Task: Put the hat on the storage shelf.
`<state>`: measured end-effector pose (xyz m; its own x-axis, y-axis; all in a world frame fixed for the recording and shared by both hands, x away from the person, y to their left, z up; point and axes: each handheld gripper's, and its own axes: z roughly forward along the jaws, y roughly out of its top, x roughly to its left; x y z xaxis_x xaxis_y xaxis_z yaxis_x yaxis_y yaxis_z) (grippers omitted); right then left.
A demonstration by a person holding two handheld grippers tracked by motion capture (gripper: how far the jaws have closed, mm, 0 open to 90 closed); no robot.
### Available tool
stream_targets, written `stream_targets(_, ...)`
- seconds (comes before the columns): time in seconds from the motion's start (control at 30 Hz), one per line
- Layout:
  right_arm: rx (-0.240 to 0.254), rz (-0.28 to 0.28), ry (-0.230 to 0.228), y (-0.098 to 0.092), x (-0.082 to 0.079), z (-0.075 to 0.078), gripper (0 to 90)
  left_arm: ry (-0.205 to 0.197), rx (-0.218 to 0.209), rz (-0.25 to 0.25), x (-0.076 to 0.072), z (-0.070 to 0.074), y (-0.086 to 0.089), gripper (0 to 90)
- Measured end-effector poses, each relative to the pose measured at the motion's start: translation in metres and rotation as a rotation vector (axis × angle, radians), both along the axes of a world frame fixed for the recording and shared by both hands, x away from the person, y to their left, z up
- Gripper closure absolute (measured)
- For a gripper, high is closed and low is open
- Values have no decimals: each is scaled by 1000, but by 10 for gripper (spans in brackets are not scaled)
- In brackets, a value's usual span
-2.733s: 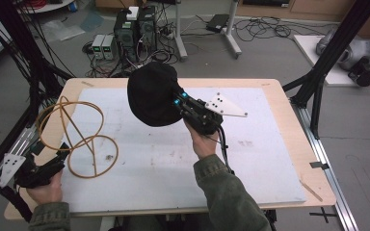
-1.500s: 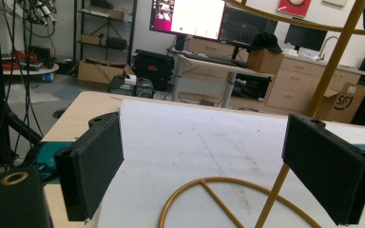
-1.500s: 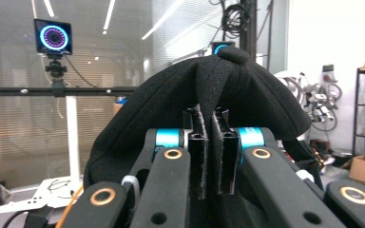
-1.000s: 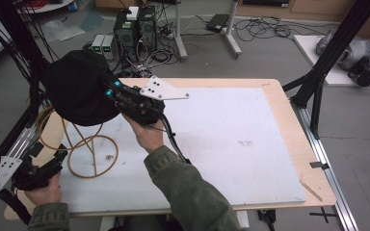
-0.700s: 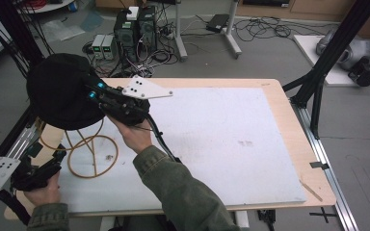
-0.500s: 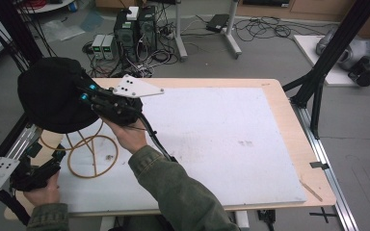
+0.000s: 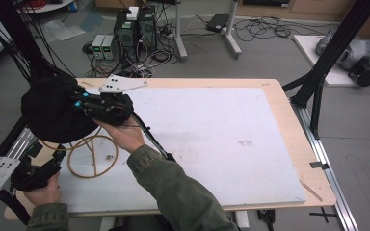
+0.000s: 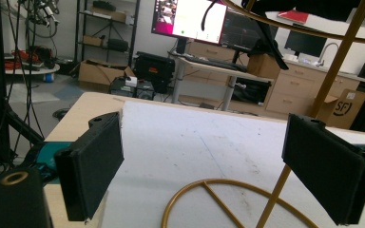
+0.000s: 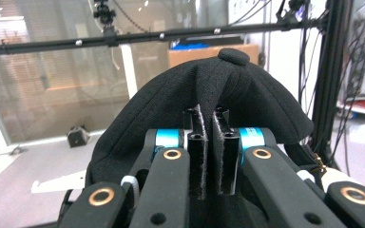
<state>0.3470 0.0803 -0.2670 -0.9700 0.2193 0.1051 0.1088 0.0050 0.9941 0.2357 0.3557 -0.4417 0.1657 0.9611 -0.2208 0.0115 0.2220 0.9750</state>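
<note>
Over the table's (image 7: 270,125) left edge, the cap (image 7: 53,113) hides the stand's (image 7: 94,156) top; right tongs (image 9: 208,142) pinch it, forearm reaching across; left tongs (image 8: 218,166) gape, low beside the stand's base

Light wooden table (image 7: 289,120), a large white sheet (image 7: 212,144) covering most of its top, a golden wire stand (image 7: 94,156) standing on the sheet near the left edge
</note>
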Motion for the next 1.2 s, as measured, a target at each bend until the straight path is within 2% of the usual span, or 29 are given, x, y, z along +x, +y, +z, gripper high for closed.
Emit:
stream_targets(0.17, -30, 16, 16, 2, 1, -1, 863, 4, 7, -3, 0, 0, 0, 139)
stream_targets(0.47, -67, 32, -2, 6, -1, 0, 838, 4, 9, -2, 1, 0, 0, 139)
stream_targets(0.87, -75, 28, 6, 8, -1, -1, 814, 5, 10, -3, 1, 0, 0, 139)
stream_targets(1.0, -70, 27, 19, 8, 0, -2, 740, 4, 14, 0, 1, 0, 0, 138)
stream_targets(1.03, -63, 24, 30, 8, 0, -2, 664, 2, 13, 0, 1, 0, 0, 139)
stream_targets(1.13, -61, 16, 38, 8, 1, -2, 606, 1, 13, 0, 1, 0, 0, 139)
stream_targets(1.2, -53, -2, 46, 6, 2, -1, 513, 2, 13, -1, 1, 0, -1, 139)
